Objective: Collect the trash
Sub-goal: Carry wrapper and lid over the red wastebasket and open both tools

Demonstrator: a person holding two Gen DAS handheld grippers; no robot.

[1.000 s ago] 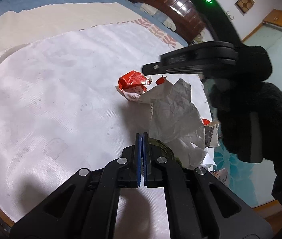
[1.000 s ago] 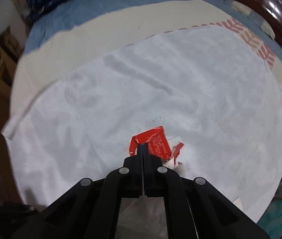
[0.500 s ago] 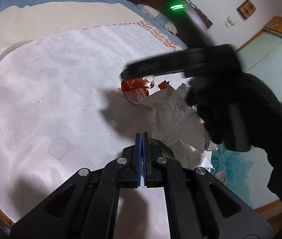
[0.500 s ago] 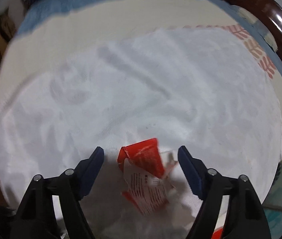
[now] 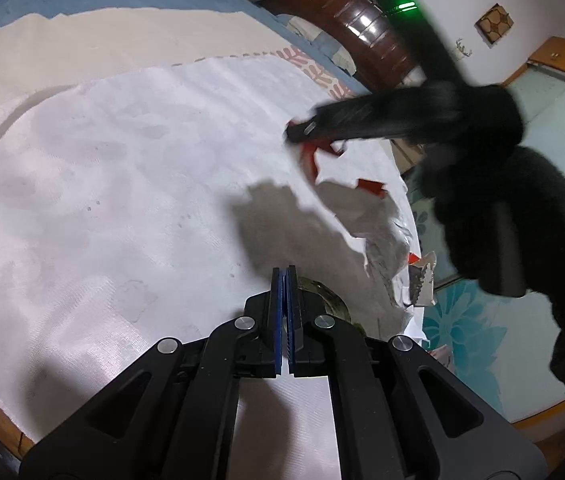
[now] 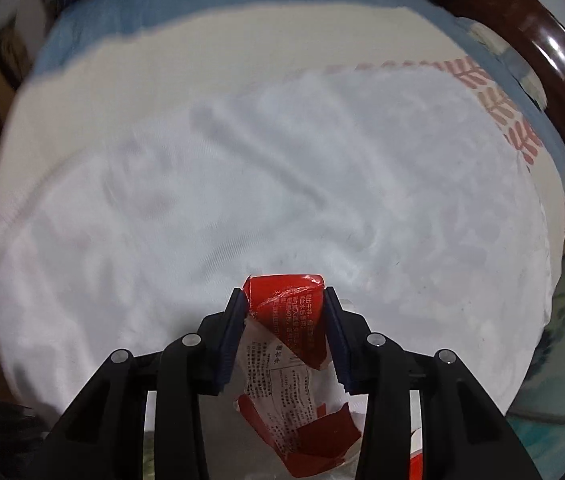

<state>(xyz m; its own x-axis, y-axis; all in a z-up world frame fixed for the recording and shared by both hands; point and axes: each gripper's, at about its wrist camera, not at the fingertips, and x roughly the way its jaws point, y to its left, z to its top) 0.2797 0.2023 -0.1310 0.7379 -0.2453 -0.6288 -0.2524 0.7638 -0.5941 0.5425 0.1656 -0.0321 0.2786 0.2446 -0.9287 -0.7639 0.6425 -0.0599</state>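
Observation:
A red and white printed wrapper (image 6: pixel 288 344) sits between the fingers of my right gripper (image 6: pixel 284 300), which is shut on it above the white sheet. In the left wrist view the right gripper (image 5: pixel 294 132) is blurred, with the red wrapper (image 5: pixel 314 156) hanging under its tips. A crumpled grey-white paper (image 5: pixel 366 216) lies on the sheet below it. My left gripper (image 5: pixel 285 276) is shut and empty, low over the sheet near the paper. A dark round object (image 5: pixel 326 300) shows just behind its tips.
The white sheet (image 5: pixel 122 200) covers a bed with a cream blanket (image 5: pixel 102 48) and blue cover behind. A dark wooden headboard (image 5: pixel 354 36) stands at the far end. More wrapper scraps (image 5: pixel 422 276) hang at the bed's right edge above a teal floral floor.
My right gripper opened over the red wrapper, then closed on it and lifted it off the sheet. My left gripper stayed shut and hardly moved.

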